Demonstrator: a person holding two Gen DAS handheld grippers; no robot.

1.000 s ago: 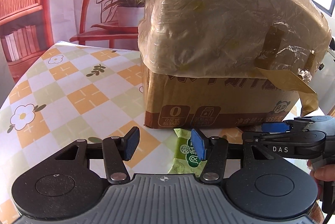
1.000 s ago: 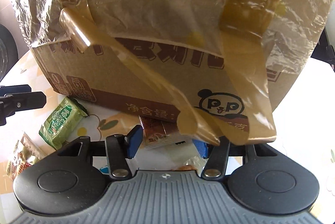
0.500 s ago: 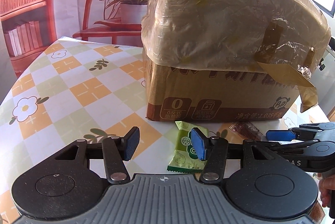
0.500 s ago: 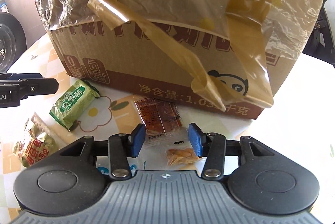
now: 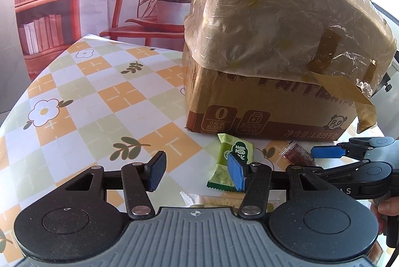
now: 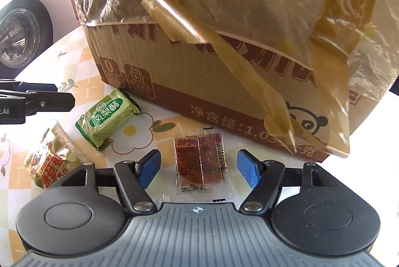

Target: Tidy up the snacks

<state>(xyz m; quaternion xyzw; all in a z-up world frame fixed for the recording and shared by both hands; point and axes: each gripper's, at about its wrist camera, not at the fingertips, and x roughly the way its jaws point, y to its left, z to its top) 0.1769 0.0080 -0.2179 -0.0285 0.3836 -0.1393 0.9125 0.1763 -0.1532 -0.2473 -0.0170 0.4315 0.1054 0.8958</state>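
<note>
The right gripper (image 6: 198, 168) has just been opening its jaws, which now stand apart with a clear packet of reddish-brown snack (image 6: 202, 164) lying flat on the table between the blue pads, neither pad pressing on it. The left gripper (image 5: 197, 173) is also partly open and holds nothing, its right pad in front of a green wrapped snack (image 5: 230, 162) that lies on the checked tablecloth (image 5: 99, 102). Just behind both snacks stands a cardboard box (image 6: 199, 82) draped in plastic film and loose tape, and a gold-and-red snack packet (image 6: 51, 159) lies near the green one.
</note>
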